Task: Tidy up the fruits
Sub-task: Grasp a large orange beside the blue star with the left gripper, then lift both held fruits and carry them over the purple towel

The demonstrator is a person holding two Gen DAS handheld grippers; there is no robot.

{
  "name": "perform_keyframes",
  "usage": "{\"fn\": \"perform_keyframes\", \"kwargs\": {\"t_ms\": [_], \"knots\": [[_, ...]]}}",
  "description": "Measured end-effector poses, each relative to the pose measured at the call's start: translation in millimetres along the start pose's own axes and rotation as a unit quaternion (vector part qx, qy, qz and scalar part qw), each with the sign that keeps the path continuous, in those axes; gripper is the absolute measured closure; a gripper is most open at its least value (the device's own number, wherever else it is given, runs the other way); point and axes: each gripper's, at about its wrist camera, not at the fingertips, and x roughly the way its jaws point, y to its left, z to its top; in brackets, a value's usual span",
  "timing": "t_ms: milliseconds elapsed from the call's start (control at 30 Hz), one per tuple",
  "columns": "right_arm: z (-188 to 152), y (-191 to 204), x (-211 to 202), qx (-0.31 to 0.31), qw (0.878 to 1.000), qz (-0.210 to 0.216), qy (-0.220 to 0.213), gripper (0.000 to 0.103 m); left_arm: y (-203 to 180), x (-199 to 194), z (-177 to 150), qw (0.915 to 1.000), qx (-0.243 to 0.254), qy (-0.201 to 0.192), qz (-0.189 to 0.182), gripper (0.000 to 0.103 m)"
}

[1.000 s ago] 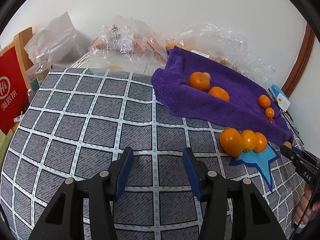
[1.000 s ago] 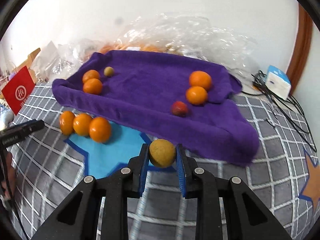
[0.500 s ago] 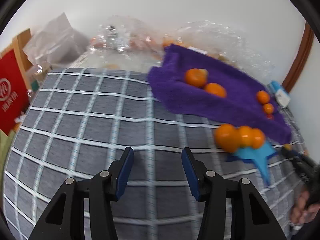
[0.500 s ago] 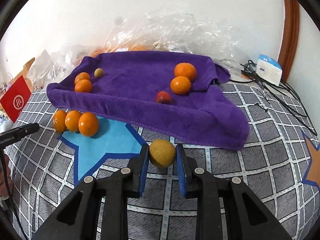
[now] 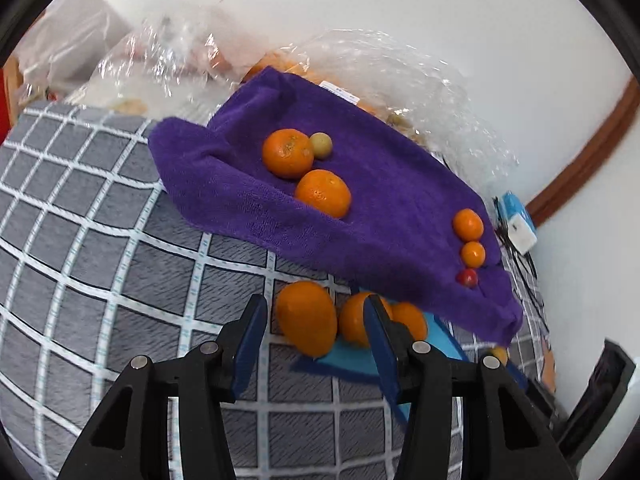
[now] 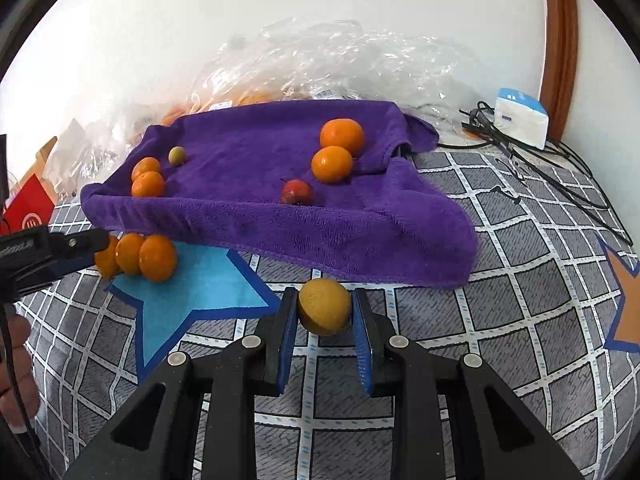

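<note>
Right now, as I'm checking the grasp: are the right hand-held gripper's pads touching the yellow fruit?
Touching. The right wrist view shows both blue pads pressed against the sides of the yellow fruit, no gap either side, held by the right hand-held gripper.

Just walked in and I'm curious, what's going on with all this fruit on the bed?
Someone is sorting fruit with two hand-held grippers. The right hand-held gripper is shut on a yellowish fruit, just in front of the purple towel that carries oranges and a small red fruit. The left hand-held gripper is open, closing in on three oranges lying off the towel on the checked cover.
</note>
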Motion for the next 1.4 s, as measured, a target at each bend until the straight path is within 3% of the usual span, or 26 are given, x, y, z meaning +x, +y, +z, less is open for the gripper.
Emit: {"fn": "perform_keyframes", "kwargs": {"t_ms": [67, 133, 333, 400, 467, 567, 667, 800, 933, 1000, 1200, 1400], "knots": [[0, 2, 0, -0.004, 1.000, 0.000, 0.000, 0.076, 1, 5, 0, 0.9999, -0.001, -0.005, 0.015, 0.057], [0, 5, 0, -0.011, 1.000, -0.002, 0.000, 0.076, 0, 8, 1, 0.9998, 0.002, 0.001, 0.020, 0.072], [-1, 8, -1, -0.016, 1.000, -0.005, -0.001, 0.076, 3, -3, -2, 0.9988, 0.043, 0.004, 0.021, 0.072], [-1, 8, -2, -0.015, 1.000, -0.006, -0.002, 0.076, 0, -13, -6, 0.9940, 0.094, -0.004, 0.055, 0.072], [-1, 8, -1, -0.016, 1.000, -0.006, 0.000, 0.076, -7, -15, -14, 0.9792, 0.170, -0.004, 0.111, 0.072], [-1, 8, 0, -0.017, 1.000, -0.009, 0.001, 0.077, -6, -10, -27, 0.9674, 0.217, 0.000, 0.130, 0.071], [-2, 9, 0, -0.020, 1.000, -0.009, 0.001, 0.077, 6, -13, -33, 0.9738, 0.202, -0.017, 0.103, 0.064], [-2, 7, 1, -0.013, 1.000, -0.006, 0.004, 0.076, 22, -21, -22, 0.9869, 0.147, -0.026, 0.062, 0.064], [-1, 7, 2, -0.014, 1.000, -0.003, 0.006, 0.076, 16, -21, -19, 0.9834, 0.154, -0.028, 0.092, 0.065], [-1, 8, 3, -0.014, 1.000, -0.002, 0.007, 0.076, 11, -20, -21, 0.9796, 0.171, -0.026, 0.102, 0.073], [-1, 5, 3, -0.005, 1.000, 0.001, 0.007, 0.076, 32, -28, -22, 0.9924, 0.113, -0.038, 0.031, 0.073], [-2, 7, 0, -0.009, 1.000, 0.001, -0.002, 0.077, 29, -46, -31, 0.9900, 0.115, -0.081, 0.013, 0.073]]}}
